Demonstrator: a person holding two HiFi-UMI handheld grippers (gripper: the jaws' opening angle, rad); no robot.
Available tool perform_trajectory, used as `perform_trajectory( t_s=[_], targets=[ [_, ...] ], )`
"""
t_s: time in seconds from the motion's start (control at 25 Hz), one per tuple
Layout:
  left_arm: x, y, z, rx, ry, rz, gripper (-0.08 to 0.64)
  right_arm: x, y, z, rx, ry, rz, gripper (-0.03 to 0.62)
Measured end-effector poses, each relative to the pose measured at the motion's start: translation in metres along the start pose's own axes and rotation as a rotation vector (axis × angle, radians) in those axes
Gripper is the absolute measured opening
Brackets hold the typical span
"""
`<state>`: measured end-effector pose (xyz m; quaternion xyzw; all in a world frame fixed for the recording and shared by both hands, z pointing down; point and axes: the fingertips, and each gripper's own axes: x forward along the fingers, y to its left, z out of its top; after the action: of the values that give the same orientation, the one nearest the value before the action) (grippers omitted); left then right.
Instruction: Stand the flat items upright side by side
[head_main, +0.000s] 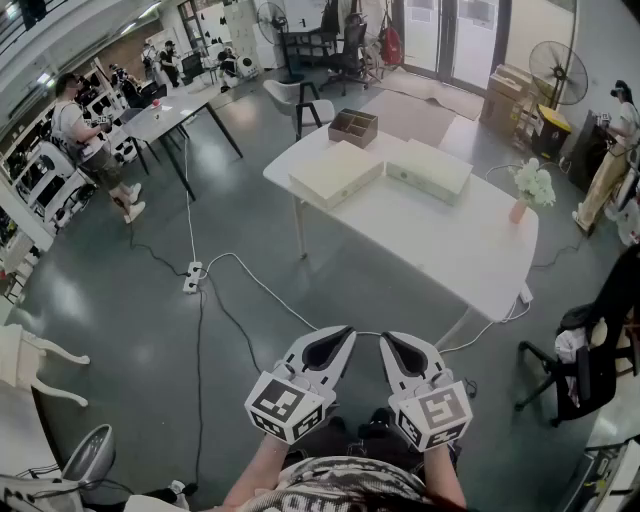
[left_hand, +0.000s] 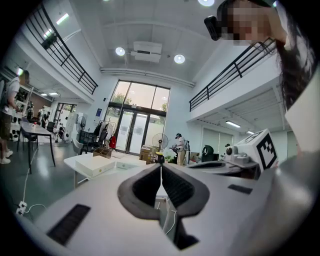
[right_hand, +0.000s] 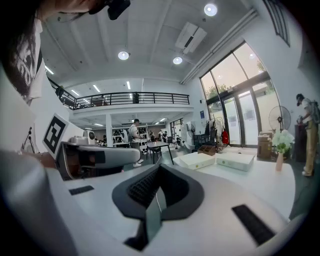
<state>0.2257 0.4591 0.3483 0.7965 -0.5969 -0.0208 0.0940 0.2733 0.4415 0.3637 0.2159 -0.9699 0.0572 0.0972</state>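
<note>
- No step is begun, as I judge it: the left gripper (head_main: 340, 336) and right gripper (head_main: 392, 340) are both clenched and empty, well short of the counter (head_main: 440, 240).
- Two flat white boxes (head_main: 335, 172) (head_main: 430, 168) lie flat at its far end.
- Next: walk up, unclench, take one box's edge.
- A floor cable (head_main: 260, 285) crosses the way; a flower vase (head_main: 530, 190) stands near the counter's right edge.

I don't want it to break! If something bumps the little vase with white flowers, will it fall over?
Probably easily: the vase looks slim and the white flowers bunch wider above it, so it seems top-heavy. It stands near the table edge, so a tip might send it off. Whether it would break, I can't tell.
</note>
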Motion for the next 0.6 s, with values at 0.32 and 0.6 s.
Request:
perform_trajectory(
  t_s=[0.32, 0.6],
  targets=[
    [0.007, 0.004, -0.004, 0.003, 0.014, -0.006, 0.014, 0.005, -0.008, -0.008, 0.054, 0.000, -0.006, -0.002],
    [0.019, 0.002, -0.005, 0.002, 0.017, 0.016, 0.014, 0.006, -0.027, -0.009, 0.110, -0.015, 0.010, 0.000]
  ],
)
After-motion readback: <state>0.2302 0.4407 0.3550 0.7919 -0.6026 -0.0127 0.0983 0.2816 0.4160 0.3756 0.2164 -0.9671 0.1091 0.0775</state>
